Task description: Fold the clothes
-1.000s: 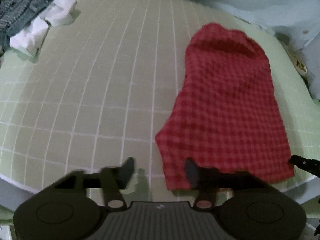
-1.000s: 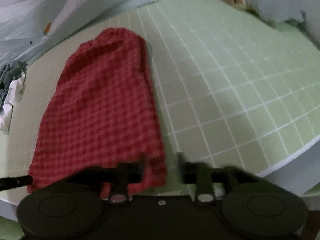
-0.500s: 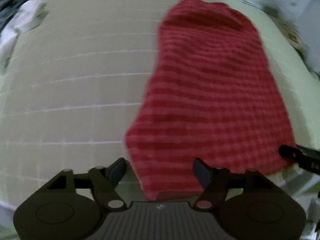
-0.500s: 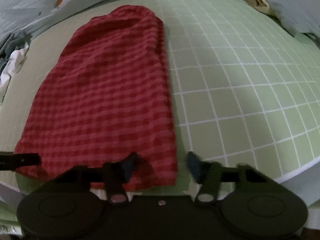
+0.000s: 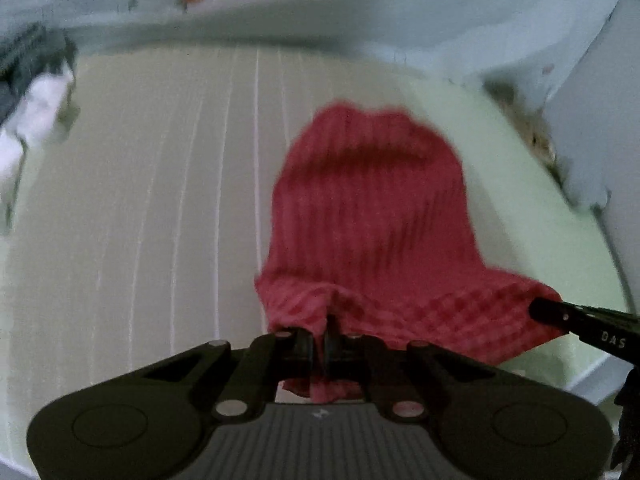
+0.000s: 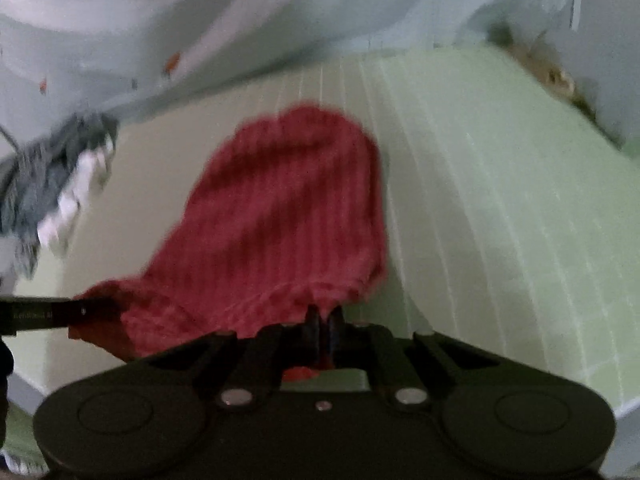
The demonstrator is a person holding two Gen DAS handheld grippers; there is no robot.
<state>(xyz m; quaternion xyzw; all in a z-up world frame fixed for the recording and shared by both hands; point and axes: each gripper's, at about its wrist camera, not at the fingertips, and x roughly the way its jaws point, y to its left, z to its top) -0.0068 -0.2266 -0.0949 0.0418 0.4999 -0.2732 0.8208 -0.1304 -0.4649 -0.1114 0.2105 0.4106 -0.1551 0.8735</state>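
A red checked cloth [image 5: 372, 208] lies lengthwise on the green gridded mat [image 5: 140, 200], folded into a long strip. My left gripper [image 5: 319, 334] is shut on the cloth's near left corner. My right gripper [image 6: 325, 320] is shut on the near right corner of the cloth [image 6: 280, 208]. The near edge is lifted off the mat and bunched between the two grippers. The right gripper's finger shows in the left wrist view [image 5: 580, 322], and the left gripper's finger shows in the right wrist view [image 6: 48, 314].
A heap of grey and white clothes [image 6: 52, 192] lies at the mat's far left; it also shows in the left wrist view [image 5: 32, 92]. Pale blue fabric [image 6: 240, 20] hangs behind the mat. A tan object [image 6: 556, 72] sits at the far right corner.
Both grippers closed on the cloth's near corners and lifted its near edge off the mat. Both views tilted up and are motion blurred.
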